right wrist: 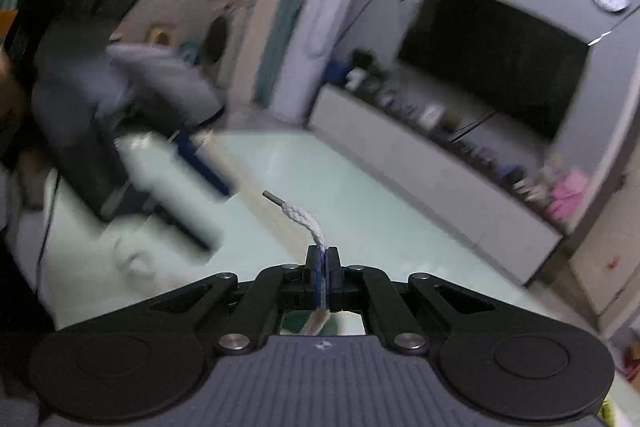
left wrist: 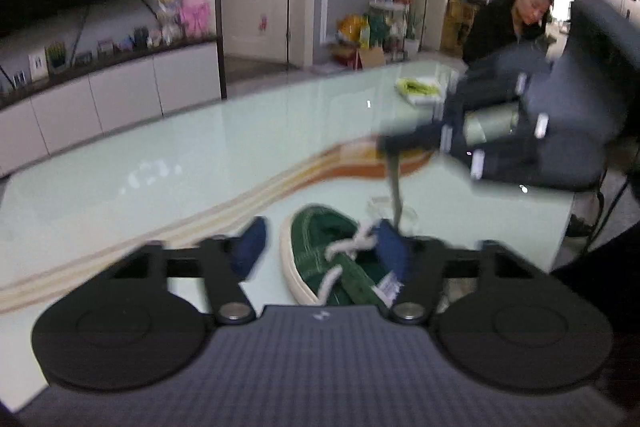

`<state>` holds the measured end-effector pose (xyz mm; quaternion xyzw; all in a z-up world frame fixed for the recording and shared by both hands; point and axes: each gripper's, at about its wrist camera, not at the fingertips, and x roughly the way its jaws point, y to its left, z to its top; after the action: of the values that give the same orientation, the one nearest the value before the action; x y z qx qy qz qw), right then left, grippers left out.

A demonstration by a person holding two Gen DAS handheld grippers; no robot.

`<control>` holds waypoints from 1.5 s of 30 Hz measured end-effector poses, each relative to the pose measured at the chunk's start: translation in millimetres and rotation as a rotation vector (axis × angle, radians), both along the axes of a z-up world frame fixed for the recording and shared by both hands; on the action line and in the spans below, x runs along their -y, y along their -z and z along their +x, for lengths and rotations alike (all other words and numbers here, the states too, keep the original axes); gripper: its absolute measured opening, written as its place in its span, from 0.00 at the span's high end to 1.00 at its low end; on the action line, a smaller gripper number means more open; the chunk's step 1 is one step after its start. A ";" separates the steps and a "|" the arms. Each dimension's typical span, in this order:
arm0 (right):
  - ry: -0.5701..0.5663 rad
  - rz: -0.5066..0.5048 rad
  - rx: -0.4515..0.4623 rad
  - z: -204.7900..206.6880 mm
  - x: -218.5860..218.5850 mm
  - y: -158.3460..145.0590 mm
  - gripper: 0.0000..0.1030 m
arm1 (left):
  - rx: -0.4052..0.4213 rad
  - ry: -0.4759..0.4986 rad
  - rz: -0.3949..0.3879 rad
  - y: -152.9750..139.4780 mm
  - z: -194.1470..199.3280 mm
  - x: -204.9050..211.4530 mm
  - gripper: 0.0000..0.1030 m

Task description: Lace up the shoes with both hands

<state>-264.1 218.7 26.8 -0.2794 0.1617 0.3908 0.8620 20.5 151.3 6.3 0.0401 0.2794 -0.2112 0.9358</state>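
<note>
A green shoe (left wrist: pixel 320 259) with a pale sole lies on the glass table (left wrist: pixel 200 163) in the left wrist view. It sits between the blue pads (left wrist: pixel 250 247) of my left gripper (left wrist: pixel 320 231), which is open just above it. A white lace (left wrist: pixel 352 243) crosses the shoe's eyelets, and one strand rises taut to my right gripper (left wrist: pixel 390 145), blurred, up and to the right. In the right wrist view my right gripper (right wrist: pixel 322 255) is shut on the white lace (right wrist: pixel 306 221), whose metal tip (right wrist: pixel 272 197) sticks out past the fingers.
An orange and cream stripe (left wrist: pixel 280 183) runs across the table. A yellow-green bundle (left wrist: pixel 418 89) lies at the far end. A person (left wrist: pixel 516 19) in dark clothes stands beyond it. The table's right edge (left wrist: pixel 568 227) is close to the shoe. Cabinets (left wrist: pixel 100 95) line the wall.
</note>
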 end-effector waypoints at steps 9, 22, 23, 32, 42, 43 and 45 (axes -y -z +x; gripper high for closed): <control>-0.005 0.056 -0.069 6.3 7.6 6.2 0.99 | -0.032 0.057 0.030 15.8 10.8 11.1 0.68; 0.003 0.009 -0.095 0.2 5.5 30.5 0.96 | -0.029 0.146 0.054 25.0 13.4 33.3 0.91; 0.001 0.004 -0.099 0.5 5.0 31.8 0.95 | -0.030 0.145 0.052 25.0 13.6 32.8 0.91; -0.053 -0.174 0.039 -18.5 -10.2 40.3 0.69 | -0.069 0.138 0.063 32.5 12.7 26.5 0.94; -0.196 -0.515 0.326 -43.9 -56.3 70.8 0.60 | -0.105 0.148 0.084 31.0 11.9 24.6 0.90; -0.204 -0.534 0.331 -42.5 -61.2 71.7 0.58 | -0.110 0.144 0.089 29.9 11.6 24.2 0.86; -0.217 -0.572 0.343 -39.9 -69.7 73.6 0.55 | -0.121 0.128 0.095 30.4 12.8 24.4 0.82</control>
<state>-304.0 288.4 -46.8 -0.5866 0.0866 0.3663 0.7171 33.3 126.9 -24.1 0.0894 0.3420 -0.2591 0.8988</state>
